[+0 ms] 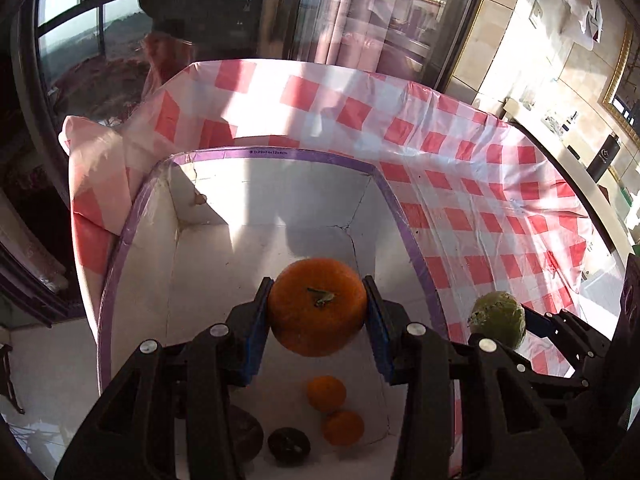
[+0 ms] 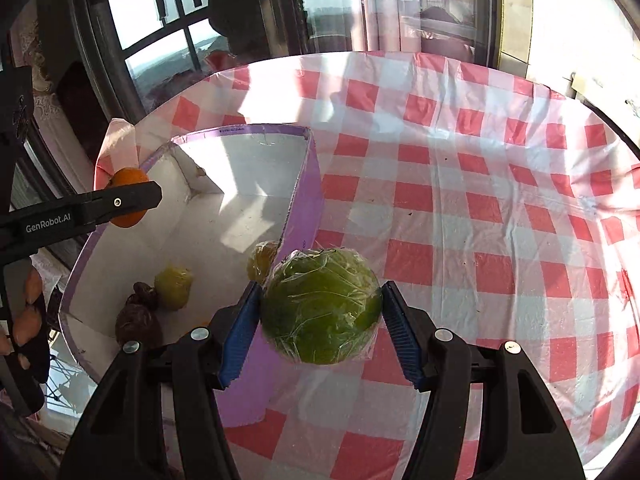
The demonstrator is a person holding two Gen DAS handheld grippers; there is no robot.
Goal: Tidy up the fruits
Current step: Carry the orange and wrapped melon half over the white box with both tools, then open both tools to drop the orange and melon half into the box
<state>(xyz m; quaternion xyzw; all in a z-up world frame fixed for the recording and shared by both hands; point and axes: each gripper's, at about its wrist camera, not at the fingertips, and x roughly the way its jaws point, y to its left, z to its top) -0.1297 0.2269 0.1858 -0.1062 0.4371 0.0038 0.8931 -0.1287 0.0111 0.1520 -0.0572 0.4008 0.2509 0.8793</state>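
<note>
My left claw point(image 1: 318, 312) grips an orange point(image 1: 317, 307) above the white box point(image 1: 280, 190) near the bench's left edge, ready to join the fruit inside. My right claw point(image 2: 320, 320) clamps a wrapped green fruit point(image 2: 321, 306) over the box's right wall, just outside it above the checked cloth point(image 2: 460, 200).

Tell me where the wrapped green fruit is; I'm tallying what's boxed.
Not boxed: the wrapped green fruit is clamped in the right tool, above the box's purple rim and checkered tablecloth.
</note>
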